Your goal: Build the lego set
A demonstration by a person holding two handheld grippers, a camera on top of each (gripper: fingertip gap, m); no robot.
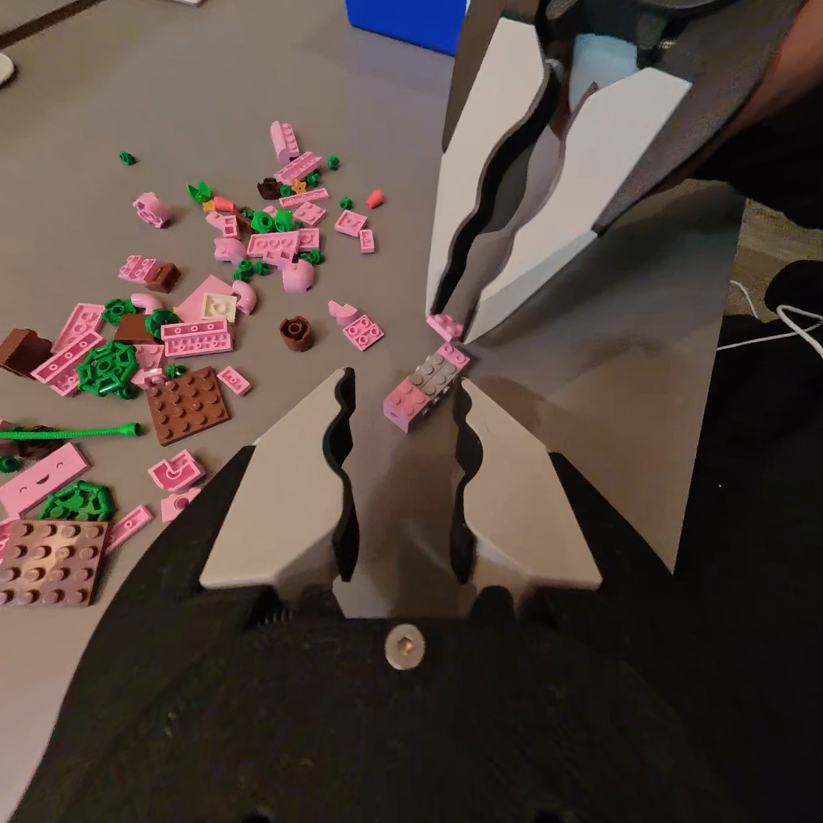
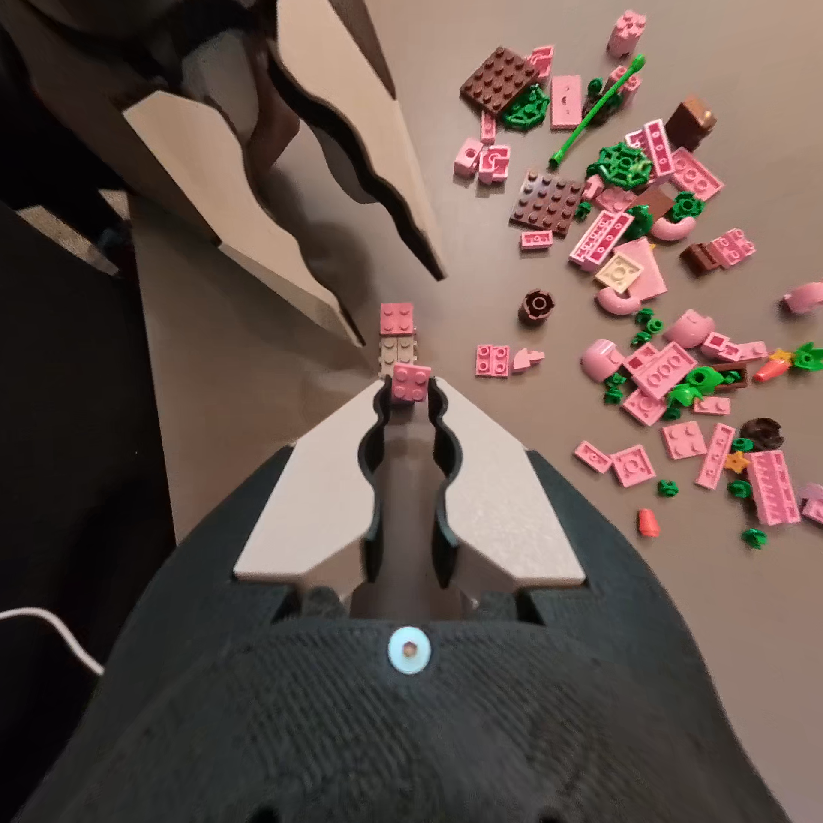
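A small assembly (image 1: 423, 387) of grey bricks with pink bricks at both ends lies on the grey table. It also shows in the right wrist view (image 2: 397, 338). My left gripper (image 1: 403, 385) is open, and its fingertips straddle the assembly without clamping it. My right gripper (image 2: 410, 386) is shut on a pink 2x2 plate (image 2: 409, 382) and holds it just above the near end of the assembly. In the left wrist view the right gripper (image 1: 450, 325) comes down from the upper right with the plate (image 1: 445, 324) at its tips. The left gripper (image 2: 401, 307) shows open in the right wrist view.
Loose pink, green and brown pieces (image 1: 187, 311) are spread over the table beside the assembly. They include two brown 4x4 plates (image 1: 189, 405), (image 1: 49, 563) and a brown round brick (image 1: 295, 332). A blue box (image 1: 401, 22) stands at the back. The table edge (image 1: 712, 356) is close by, with a white cable (image 1: 792, 329) beyond it. Left and right tips are no more than a few centimetres apart. My left tips are roughly 5 centimeters from the brown round brick (image 1: 295, 332). Look for it in the right wrist view (image 2: 535, 299) too.
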